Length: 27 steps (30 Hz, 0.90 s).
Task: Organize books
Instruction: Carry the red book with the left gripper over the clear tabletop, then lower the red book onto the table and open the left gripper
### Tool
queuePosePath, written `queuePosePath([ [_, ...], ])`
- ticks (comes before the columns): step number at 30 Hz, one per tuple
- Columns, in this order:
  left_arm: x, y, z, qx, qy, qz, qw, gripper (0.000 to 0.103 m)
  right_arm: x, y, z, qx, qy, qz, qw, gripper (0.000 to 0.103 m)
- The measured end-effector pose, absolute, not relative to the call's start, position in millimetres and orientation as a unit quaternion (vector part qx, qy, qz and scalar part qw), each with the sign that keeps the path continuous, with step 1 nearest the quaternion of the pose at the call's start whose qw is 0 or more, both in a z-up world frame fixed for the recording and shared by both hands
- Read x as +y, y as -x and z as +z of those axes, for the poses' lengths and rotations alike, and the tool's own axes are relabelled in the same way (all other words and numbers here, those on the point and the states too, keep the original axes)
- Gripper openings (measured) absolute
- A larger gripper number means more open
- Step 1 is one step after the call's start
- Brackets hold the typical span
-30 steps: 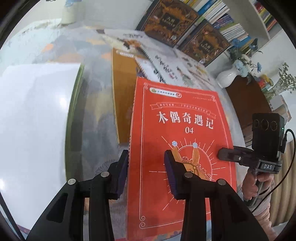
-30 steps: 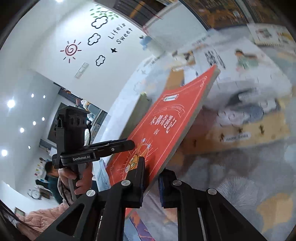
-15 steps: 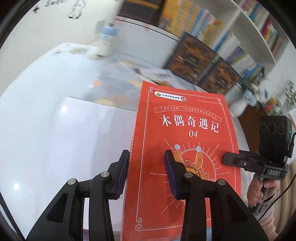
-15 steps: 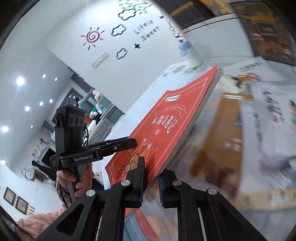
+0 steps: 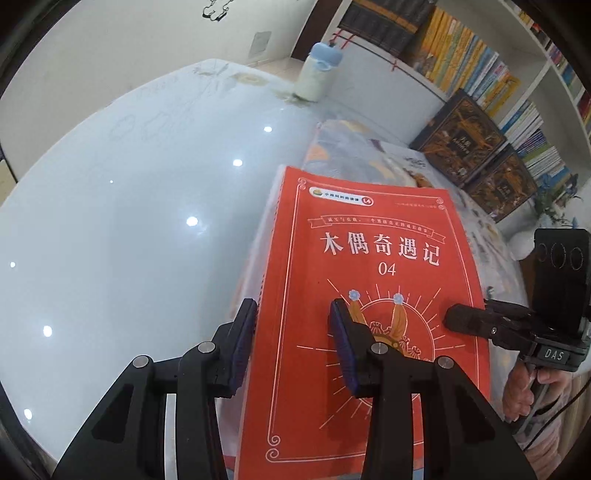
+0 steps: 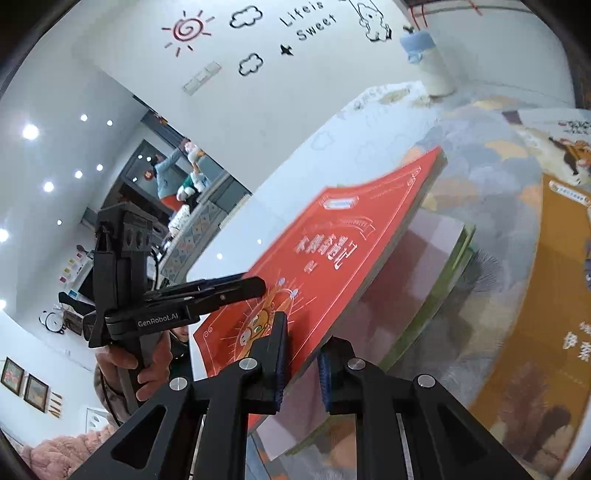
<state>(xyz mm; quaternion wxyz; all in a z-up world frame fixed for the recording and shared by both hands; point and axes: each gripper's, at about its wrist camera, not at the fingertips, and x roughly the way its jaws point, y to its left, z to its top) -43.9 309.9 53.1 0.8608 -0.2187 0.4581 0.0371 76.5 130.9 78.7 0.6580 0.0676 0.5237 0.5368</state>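
Left wrist: glossy white table [image 5: 110, 229] (bookshelves [image 5: 480, 74] behind)

Both wrist views close, angled down over the table; each faces the other across the shared red book [image 5: 369, 295] [image 6: 332, 258].

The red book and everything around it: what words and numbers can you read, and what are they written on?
"木偶奇遇记" and "04": cover of the red book.
"DAS": right gripper, on its handle.
"GenRobot.AI": left gripper, on its side.
"Life is Sweet": wall, beside sun and cloud drawings.
Too small or blurred: the book's top badge and banner line, shelf spines, the orange book.
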Motion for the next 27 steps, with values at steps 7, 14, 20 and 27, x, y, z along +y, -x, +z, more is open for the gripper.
queuePosePath([
  [7,311.0,38.3,52.8,0.455,0.190,0.051,0.868,0.037,140.8,-76.8,67.8,0.539,-0.056,0.522,0.658,0.015],
  [14,314.5,39.5,53.5,0.454,0.182,0.065,0.870,0.039,146.2,-74.3,66.1,0.555,-0.030,0.510,0.656,0.027],
  [20,324.7,45.9,72.0,0.429,0.197,0.091,0.877,0.043,151.1,-70.0,68.6,0.567,0.011,0.495,0.658,0.045],
  [27,290.8,27.9,103.8,0.407,0.176,0.058,0.895,0.044,96.1,-83.2,79.5,0.554,0.001,0.474,0.685,0.052],
])
